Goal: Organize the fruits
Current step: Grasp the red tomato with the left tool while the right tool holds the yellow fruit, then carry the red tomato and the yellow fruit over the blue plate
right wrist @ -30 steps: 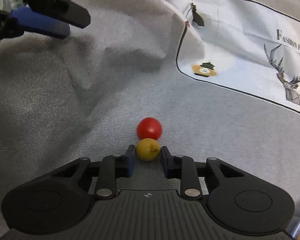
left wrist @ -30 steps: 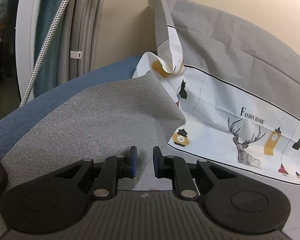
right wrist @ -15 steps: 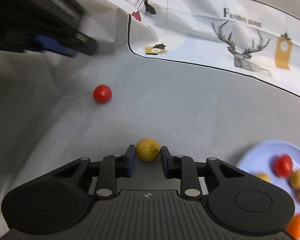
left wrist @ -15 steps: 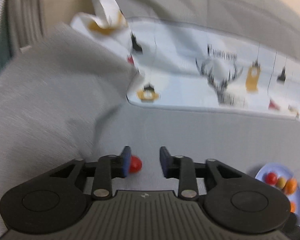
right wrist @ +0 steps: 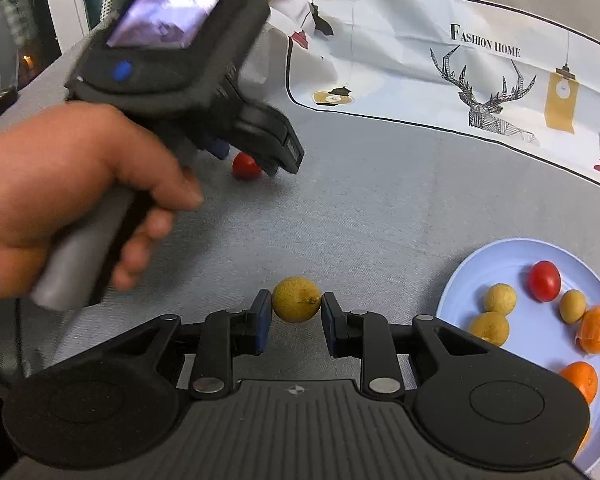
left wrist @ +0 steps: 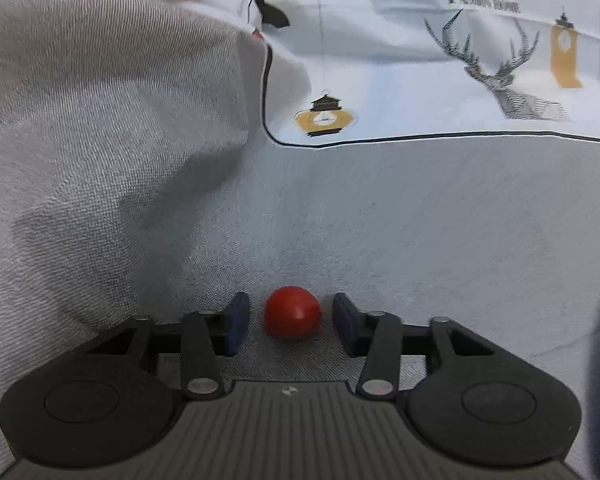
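**Tomato framed on the left, yellow fruit pinched on the right**

Leftmost, left gripper [left wrist: 287,322] low over the grey cloth [left wrist: 420,220], fingers [left wrist: 236,322] spread either side of a red tomato [left wrist: 293,312] with a visible gap each side, nothing pinched yet. Seen also from the right wrist view: hand [right wrist: 72,196] round the handle, tomato [right wrist: 247,166] sitting just under the tips. Likely light, smooth-skinned, thin and easily bruised or split; round enough to roll off if nudged on one side. Best taken across the widest middle, both pads meeting it evenly, with a gentle squeeze only.

Centre, right gripper [right wrist: 296,316] closed on a small yellow fruit [right wrist: 297,299], pads pressing on opposite sides at its equator. Skin looks dull and slightly rough, probably firmer and less slippery than the tomato; light, no heavy grip called for.

Far right, pale blue plate [right wrist: 460,280] near the held fruit, already carrying a red tomato [right wrist: 544,281], three yellow fruits and orange ones. Shallow rim, so a low, soft release probably wanted to stop rolling.
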Demonstrator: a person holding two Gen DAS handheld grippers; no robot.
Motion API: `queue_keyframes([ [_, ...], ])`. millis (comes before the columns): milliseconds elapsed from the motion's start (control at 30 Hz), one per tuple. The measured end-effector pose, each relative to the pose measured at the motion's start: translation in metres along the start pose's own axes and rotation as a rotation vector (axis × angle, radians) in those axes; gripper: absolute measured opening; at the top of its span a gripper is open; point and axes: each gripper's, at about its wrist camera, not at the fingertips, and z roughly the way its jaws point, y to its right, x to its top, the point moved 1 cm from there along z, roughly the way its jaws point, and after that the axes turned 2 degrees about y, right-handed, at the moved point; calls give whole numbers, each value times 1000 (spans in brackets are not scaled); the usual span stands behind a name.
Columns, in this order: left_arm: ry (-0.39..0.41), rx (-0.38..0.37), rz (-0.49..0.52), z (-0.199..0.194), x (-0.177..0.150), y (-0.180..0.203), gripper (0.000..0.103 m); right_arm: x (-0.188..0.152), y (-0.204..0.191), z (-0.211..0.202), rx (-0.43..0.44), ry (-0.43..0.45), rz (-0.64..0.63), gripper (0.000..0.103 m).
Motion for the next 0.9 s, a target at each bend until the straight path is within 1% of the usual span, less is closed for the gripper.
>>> queue_keyframes([
  [33,-6,5,-7,3,0,-1,34,0,0,0,1,-1,2,28],
  [133,-2,19,-30,3,1,-5,34,-1,0,-1,-2,-2,4,28],
  [233,4,-1,-42,-5,3,-6,33,2,2,3,-7,4,5,28],
  [333,36,-23,-28,-20,4,-2,33,2,4,-4,-14,38,11,28],
  [500,84,-76,-41,-63,-3,-3,33,1,15,-28,-45,112,25,28],
  [667,144,-115,-31,-117,-24,2,33,6,35,-63,-86,183,42,28],
  [800,169,-169,-43,-153,-44,10,33,12,58,-92,-132,227,15,28],
  [900,181,-225,-23,-169,-52,22,33,6,83,-106,-172,255,50,28],
])
